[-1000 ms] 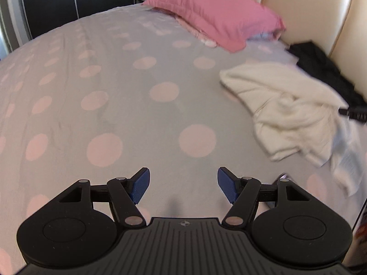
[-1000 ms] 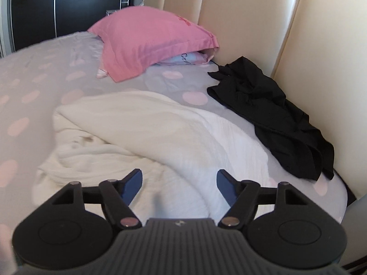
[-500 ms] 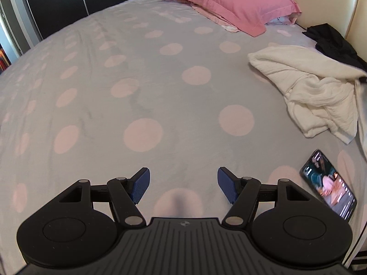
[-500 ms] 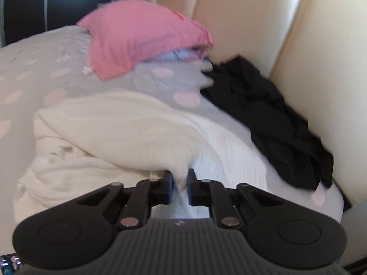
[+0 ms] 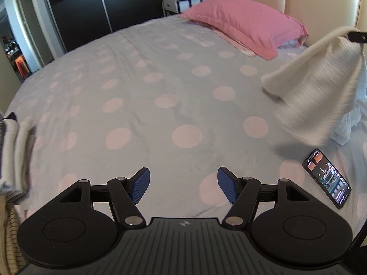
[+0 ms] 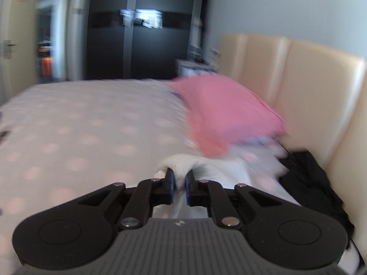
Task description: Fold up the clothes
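Observation:
A cream white garment [image 5: 316, 84] hangs lifted above the right side of the bed, blurred by motion. My right gripper [image 6: 180, 182] is shut on a fold of that white garment [image 6: 181, 163], which trails down beneath the jaws. Its black tip [image 5: 356, 36] shows at the top right of the left wrist view, holding the cloth's peak. My left gripper [image 5: 183, 184] stands open low over the near part of the dotted grey bedsheet [image 5: 142, 87], nothing between its blue pads. A black garment [image 6: 314, 183] lies crumpled against the headboard.
A pink pillow [image 5: 243, 32] rests at the head of the bed by the cream headboard [image 6: 309, 87]. A lit phone [image 5: 326, 181] lies on the sheet near the right edge. Folded clothes [image 5: 11, 151] are stacked at the left edge. Dark wardrobe doors [image 5: 110, 2] stand beyond.
My right gripper, shut on the white garment half a second ago, has lifted it up off the bed. The left gripper has pulled back and tilted up, still open.

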Tool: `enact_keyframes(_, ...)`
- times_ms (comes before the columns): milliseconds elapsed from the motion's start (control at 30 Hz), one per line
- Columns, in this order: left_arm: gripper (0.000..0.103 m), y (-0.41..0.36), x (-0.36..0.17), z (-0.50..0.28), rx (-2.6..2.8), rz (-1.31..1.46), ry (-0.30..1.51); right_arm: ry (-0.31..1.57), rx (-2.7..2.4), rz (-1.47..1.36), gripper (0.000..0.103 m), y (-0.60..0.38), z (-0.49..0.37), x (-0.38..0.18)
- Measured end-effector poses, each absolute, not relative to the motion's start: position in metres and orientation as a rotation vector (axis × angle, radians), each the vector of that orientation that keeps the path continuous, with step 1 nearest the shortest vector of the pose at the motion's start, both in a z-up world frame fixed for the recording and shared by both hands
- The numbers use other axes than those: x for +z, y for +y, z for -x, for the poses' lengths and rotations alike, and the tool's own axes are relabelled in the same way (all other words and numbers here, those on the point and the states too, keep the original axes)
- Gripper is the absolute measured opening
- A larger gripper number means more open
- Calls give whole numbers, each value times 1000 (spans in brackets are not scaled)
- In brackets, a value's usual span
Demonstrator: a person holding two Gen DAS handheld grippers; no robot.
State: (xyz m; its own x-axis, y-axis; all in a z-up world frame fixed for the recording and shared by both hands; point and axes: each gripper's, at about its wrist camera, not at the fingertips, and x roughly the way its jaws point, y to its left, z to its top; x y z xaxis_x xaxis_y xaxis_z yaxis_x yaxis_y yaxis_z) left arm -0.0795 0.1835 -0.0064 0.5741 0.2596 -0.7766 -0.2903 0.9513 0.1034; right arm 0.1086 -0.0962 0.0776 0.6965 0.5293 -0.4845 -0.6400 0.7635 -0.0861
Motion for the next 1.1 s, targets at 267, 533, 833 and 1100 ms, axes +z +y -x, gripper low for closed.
enact_keyframes(267, 64, 223, 25, 152, 408, 66, 846, 398, 1039, 274, 11, -12, 21, 113)
enact_keyframes(533, 64, 264, 13, 222, 494, 101, 893, 650, 1323, 329, 11, 37, 122, 34)
enact_keyframes(833, 64, 261, -41, 249, 394, 204, 958, 805, 1352, 504, 45, 19, 165, -34)
enact_keyframes(1100, 65, 230, -80, 244, 210, 229, 1034, 776, 1173, 718, 60, 14, 117, -70)
